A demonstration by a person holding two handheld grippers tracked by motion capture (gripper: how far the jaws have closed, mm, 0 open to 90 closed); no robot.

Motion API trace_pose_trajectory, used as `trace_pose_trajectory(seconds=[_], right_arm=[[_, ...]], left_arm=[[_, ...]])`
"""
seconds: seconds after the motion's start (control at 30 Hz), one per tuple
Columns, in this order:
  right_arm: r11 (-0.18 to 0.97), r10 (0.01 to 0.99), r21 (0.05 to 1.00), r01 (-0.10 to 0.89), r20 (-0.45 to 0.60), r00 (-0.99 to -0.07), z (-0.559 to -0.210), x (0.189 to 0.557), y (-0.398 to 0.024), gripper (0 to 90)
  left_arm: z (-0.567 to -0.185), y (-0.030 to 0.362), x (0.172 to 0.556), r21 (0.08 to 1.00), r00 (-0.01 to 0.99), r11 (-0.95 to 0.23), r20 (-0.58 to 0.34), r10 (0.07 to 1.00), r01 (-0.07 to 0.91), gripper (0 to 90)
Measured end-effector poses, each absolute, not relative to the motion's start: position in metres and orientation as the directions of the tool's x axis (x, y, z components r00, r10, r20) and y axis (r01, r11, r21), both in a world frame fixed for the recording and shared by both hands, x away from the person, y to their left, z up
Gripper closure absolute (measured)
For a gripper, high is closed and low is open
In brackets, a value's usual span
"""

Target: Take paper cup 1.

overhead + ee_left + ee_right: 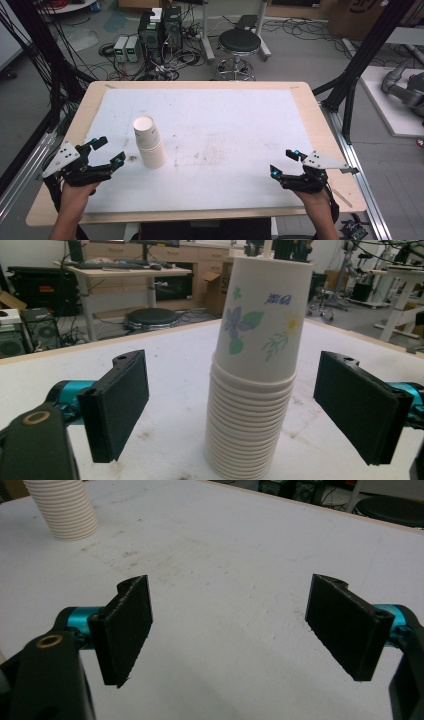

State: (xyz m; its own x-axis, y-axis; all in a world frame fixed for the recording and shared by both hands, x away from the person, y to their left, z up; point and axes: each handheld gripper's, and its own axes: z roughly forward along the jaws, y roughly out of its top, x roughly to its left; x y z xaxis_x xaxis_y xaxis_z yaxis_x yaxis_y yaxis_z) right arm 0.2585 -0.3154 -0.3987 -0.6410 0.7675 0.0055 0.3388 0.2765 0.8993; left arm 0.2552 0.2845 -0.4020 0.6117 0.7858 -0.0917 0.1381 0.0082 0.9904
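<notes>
Table [320, 130] edges frame a white sheet [240, 125] that leaves a bare wooden margin on all sides. We see wide open room across the middle and right of the sheet, marked by faint stains. The stack of paper cups [149, 142] stands upright on the left part, well in from every edge; in the left gripper view its top cup bears a flower print. Our left gripper [105, 152] sits near the left near corner, just left of the stack, its jaws spread wide with the stack [255, 380] between them and apart from both pads. Our right gripper [286, 162] hovers near the right near corner, well apart from the cups [65, 507], jaws spread wide over bare sheet, holding nothing.
</notes>
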Motion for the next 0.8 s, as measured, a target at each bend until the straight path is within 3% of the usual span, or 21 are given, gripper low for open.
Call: trace_pose_trajectory(seconds=[0.47,0.8], right_arm=[[0.282,0.758,0.9,0.333,0.004,-0.653,-0.399,0.258,-0.311,19.3],[0.288,0.751,0.898,0.334,0.005,-0.66,-0.4,0.26,-0.308,19.3]], left_arm=[[-0.378,0.261,0.262,0.99,0.652,0.005,-0.098,0.752,0.143,14.4],[-0.357,0.234,0.289,0.987,0.664,-0.033,-0.08,0.744,0.156,14.4]])
